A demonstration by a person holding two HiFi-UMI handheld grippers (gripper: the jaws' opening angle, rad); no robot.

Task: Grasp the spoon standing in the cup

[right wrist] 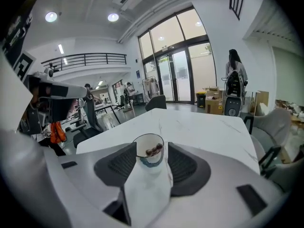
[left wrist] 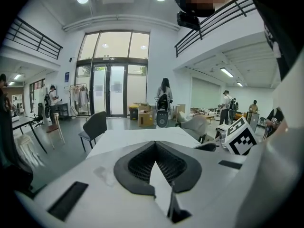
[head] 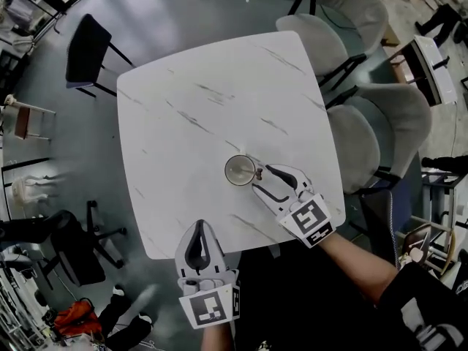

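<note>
Table [head: 219, 93]: white with marble veining, square with rounded corners.
Grey chairs [head: 380, 130]: pushed in along the table's right side.
Left gripper [head: 199, 227]: over the table's near edge, well apart from the cup; fingers clenched tip to tip with nothing between them.
Right gripper [head: 262, 178]: just right of the cup; fingers released and spread, the cup just ahead of the gap, pads off it.
Cup [head: 240, 170]: upright on the table's near-right part.
Spoon [right wrist: 154, 151]: inside the cup, its brownish end at the rim on the right gripper's side.
</note>
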